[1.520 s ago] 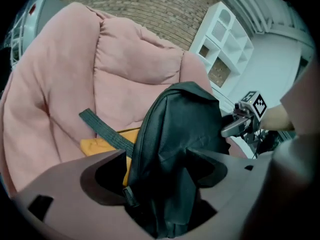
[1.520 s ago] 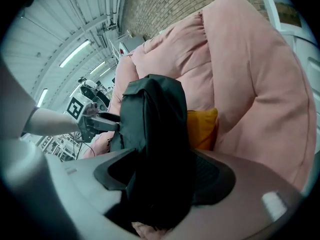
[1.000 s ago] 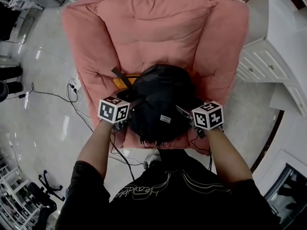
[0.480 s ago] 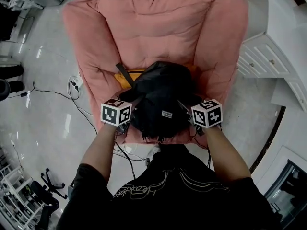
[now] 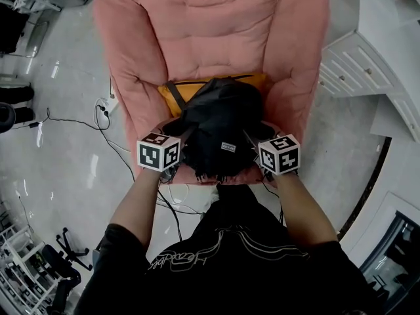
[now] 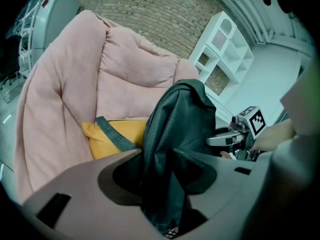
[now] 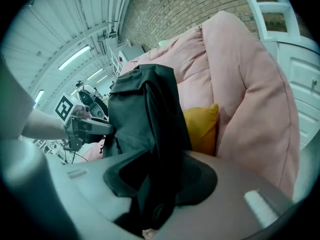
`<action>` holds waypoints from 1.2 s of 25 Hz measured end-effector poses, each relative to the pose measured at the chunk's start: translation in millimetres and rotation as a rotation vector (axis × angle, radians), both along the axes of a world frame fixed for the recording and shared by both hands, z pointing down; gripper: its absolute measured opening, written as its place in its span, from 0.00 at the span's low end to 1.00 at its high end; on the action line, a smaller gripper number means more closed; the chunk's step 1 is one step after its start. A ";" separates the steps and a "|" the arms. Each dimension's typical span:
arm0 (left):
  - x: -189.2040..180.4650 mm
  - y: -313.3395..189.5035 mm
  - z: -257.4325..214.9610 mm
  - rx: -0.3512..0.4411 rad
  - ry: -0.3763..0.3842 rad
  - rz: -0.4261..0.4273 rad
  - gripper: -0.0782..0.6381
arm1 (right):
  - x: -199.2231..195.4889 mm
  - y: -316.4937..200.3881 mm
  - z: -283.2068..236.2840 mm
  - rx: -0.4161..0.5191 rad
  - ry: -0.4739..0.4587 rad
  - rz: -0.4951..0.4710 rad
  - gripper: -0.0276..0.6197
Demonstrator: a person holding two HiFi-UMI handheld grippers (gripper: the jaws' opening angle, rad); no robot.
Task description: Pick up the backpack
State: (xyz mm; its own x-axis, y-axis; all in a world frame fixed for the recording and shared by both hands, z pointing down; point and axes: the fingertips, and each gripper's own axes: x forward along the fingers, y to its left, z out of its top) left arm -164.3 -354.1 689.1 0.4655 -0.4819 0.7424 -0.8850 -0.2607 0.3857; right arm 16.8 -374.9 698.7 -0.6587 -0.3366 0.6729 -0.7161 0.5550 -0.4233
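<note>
A black backpack (image 5: 220, 126) sits at the front of a pink armchair's seat (image 5: 216, 38), partly raised off it. My left gripper (image 5: 177, 156) grips its left side; in the left gripper view the jaws are closing on a fold of the backpack's fabric (image 6: 170, 149). My right gripper (image 5: 259, 151) holds the right side, its jaws also closing on the dark fabric (image 7: 155, 149). The fingertips are hidden by the cloth in the head view. Each gripper view shows the other gripper (image 6: 235, 136) (image 7: 82, 126) beside the bag.
A yellow cushion (image 5: 180, 90) with a dark strap lies on the seat behind the backpack. White cabinets (image 5: 357, 71) stand to the right of the armchair. Cables (image 5: 98, 123) trail over the shiny floor at the left, and a chair base (image 5: 65, 251) shows bottom left.
Both grippers have closed onto the backpack's sides and lifted it toward me. More of the yellow cushion now shows behind it.
</note>
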 end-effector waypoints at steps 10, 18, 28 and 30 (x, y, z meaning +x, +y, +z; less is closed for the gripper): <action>9.2 40.4 -26.9 0.031 -0.004 -0.002 0.33 | 6.1 34.8 -23.8 0.057 0.000 0.007 0.23; 9.0 81.5 -49.0 0.064 -0.012 -0.015 0.32 | 3.4 70.9 -45.1 0.105 -0.003 -0.008 0.21; 11.4 112.0 -89.7 0.138 0.008 -0.041 0.31 | 5.4 100.1 -92.0 0.205 0.000 -0.027 0.20; 11.7 115.6 -103.7 0.163 0.009 -0.041 0.31 | 5.8 104.2 -107.0 0.232 -0.005 -0.030 0.20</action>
